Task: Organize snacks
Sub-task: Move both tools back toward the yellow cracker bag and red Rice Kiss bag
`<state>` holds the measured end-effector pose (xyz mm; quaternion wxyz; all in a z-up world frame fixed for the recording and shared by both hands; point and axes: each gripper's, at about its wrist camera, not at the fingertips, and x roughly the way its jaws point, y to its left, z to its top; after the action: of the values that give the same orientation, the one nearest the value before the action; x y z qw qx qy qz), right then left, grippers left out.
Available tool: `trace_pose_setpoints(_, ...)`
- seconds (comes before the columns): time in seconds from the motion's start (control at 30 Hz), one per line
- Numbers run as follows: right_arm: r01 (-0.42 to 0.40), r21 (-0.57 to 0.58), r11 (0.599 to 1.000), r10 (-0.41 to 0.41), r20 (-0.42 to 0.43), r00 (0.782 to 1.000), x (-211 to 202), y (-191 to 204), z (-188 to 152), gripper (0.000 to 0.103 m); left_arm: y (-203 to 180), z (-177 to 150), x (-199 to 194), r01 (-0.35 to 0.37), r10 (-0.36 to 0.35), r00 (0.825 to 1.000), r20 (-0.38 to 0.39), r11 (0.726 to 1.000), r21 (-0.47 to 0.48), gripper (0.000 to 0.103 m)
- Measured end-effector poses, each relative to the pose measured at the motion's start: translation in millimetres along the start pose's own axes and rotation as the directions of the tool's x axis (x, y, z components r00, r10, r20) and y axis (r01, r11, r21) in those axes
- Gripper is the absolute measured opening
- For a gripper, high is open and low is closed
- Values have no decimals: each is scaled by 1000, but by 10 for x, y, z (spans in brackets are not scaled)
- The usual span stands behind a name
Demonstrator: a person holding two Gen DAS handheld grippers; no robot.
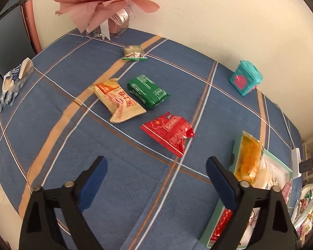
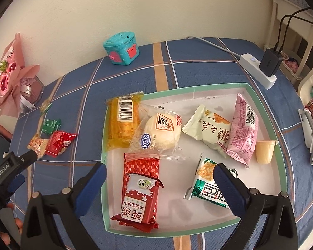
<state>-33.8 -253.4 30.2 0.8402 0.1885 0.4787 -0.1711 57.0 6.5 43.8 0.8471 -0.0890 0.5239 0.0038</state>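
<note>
My left gripper is open and empty above the blue tablecloth. Ahead of it lie a red packet, a beige packet, a green packet and a small gold packet. My right gripper is open and empty over a green-rimmed tray. The tray holds several snacks: a red biscuit pack, a yellow cake pack, a round bun, a pink pack, a green-white pack and a jelly cup.
A pink bouquet in a vase stands at the back left. A teal box stands by the wall. A blue-white bag lies at the left edge. A power strip with a charger sits behind the tray.
</note>
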Motion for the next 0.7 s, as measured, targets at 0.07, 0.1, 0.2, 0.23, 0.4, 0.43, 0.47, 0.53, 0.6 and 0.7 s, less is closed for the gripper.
trace_pose_setpoints(0.07, -11, 9, 1000, 11, 14, 1000, -14, 7, -4, 103, 18, 25, 8, 2, -2, 1000, 5, 1000, -21, 98)
trace_pose_setpoints(0.1, -12, 10, 1000, 12, 18, 1000, -17, 11, -4, 103, 16, 38, 18, 7, -7, 1000, 3, 1000, -20, 99)
trace_pose_setpoints(0.2, 0, 1, 1000, 0, 29, 1000, -9, 26, -7, 103, 6, 91, 52, 20, -20, 1000, 0, 1000, -12, 100)
trace_pose_setpoints(0.23, 1, 1, 1000, -1, 27, 1000, 1, 27, -6, 103, 11, 110, 59, 23, -23, 1000, 1, 1000, -16, 100)
trace_pose_setpoints(0.4, -45, 44, 998, 43, 39, 998, 12, -7, 29, 103, 109, 316, 85, 39, -38, 999, 27, 999, -31, 100)
trace_pose_setpoints(0.43, -50, 46, 998, 48, 44, 998, 11, -3, 44, 103, 140, 371, 88, 40, -39, 999, 36, 999, -31, 100)
trace_pose_setpoints(0.47, -54, 47, 997, 51, 48, 998, 11, 2, 58, 103, 173, 425, 96, 40, -39, 998, 43, 999, -29, 100)
trace_pose_setpoints(0.53, -66, 50, 997, 63, 60, 996, 7, 23, 94, 103, 260, 515, 119, 38, -36, 998, 55, 999, -28, 100)
trace_pose_setpoints(0.6, -79, 49, 996, 75, 67, 995, 2, 66, 133, 103, 350, 581, 151, 49, -47, 997, 54, 998, -39, 100)
trace_pose_setpoints(0.7, -110, 38, 993, 107, 85, 991, -21, 171, 212, 103, 472, 678, 192, 47, -45, 998, 47, 998, -42, 100)
